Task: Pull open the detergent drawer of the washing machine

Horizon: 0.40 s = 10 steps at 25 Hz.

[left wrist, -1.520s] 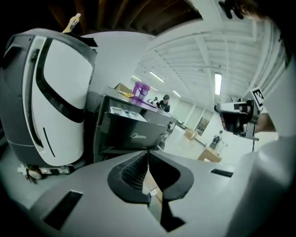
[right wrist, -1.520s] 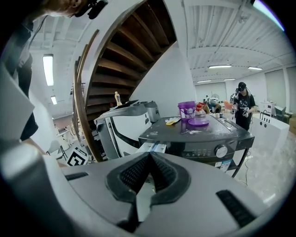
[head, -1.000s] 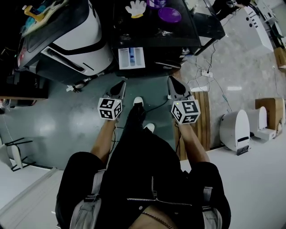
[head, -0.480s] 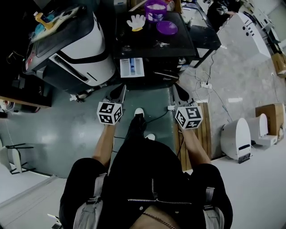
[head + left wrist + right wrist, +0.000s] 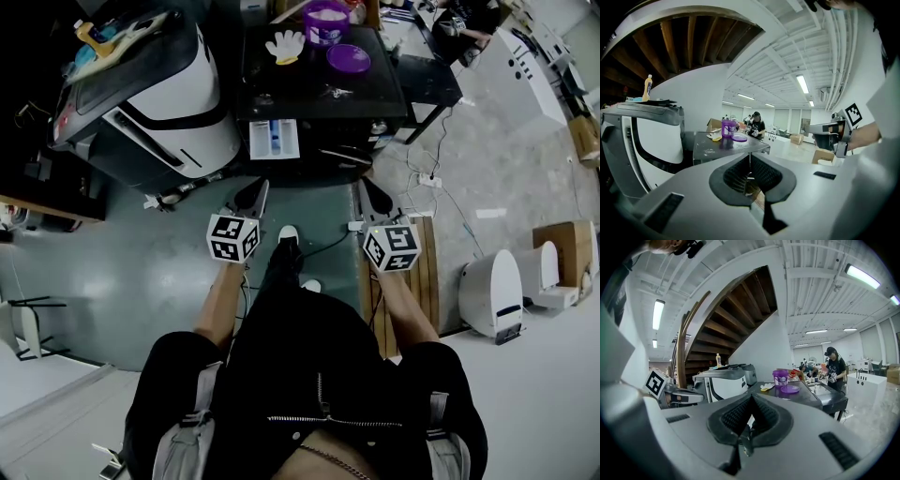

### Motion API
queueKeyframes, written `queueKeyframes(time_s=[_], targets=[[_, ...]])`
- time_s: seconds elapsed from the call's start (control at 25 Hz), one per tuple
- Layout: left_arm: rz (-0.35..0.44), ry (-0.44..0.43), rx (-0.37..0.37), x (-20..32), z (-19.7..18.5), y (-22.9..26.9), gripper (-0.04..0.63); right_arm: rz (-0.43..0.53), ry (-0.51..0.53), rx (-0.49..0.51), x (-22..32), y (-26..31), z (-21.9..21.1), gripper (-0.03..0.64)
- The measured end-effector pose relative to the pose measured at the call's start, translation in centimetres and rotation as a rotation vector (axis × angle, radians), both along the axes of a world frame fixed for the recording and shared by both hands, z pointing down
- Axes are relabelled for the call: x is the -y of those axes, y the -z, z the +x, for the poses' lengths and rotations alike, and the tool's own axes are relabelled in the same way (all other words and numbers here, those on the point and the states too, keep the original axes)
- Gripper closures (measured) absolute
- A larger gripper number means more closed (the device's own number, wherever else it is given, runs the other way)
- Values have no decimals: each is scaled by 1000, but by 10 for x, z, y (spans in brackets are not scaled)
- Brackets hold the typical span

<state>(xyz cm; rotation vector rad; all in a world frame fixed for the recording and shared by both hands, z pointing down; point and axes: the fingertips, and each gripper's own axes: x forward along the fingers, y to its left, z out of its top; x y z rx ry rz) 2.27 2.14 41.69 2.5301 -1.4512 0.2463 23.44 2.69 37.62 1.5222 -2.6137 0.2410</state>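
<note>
The black washing machine (image 5: 323, 80) stands ahead of me in the head view. Its white detergent drawer (image 5: 274, 139) juts out of the front, pulled open, with a blue insert showing inside. My left gripper (image 5: 259, 187) hovers a short way below the drawer, shut and empty. My right gripper (image 5: 365, 186) hangs level with it off to the right, also shut with nothing in it. In the left gripper view the left gripper (image 5: 750, 159) has its jaws pressed together, and they hide the drawer. The right gripper (image 5: 750, 400) looks the same in its own view.
On the machine's top sit a purple tub (image 5: 326, 21), a purple lid (image 5: 348, 58) and a white glove (image 5: 285, 44). A large white-and-black appliance (image 5: 159, 94) stands at the left. Cables and a wooden pallet (image 5: 427, 272) lie on the floor at the right. A person (image 5: 833, 364) works far behind.
Both grippers have lifted a little, the left one more, and stay apart from the drawer. The drawer stands open as before. Both pairs of jaws remain shut.
</note>
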Motion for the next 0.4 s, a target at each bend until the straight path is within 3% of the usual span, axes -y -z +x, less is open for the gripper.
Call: queueKeyframes(time_s=[0.4], targets=[[6, -12, 10, -1, 3, 4, 569, -7, 4, 7, -3, -5, -2, 614]])
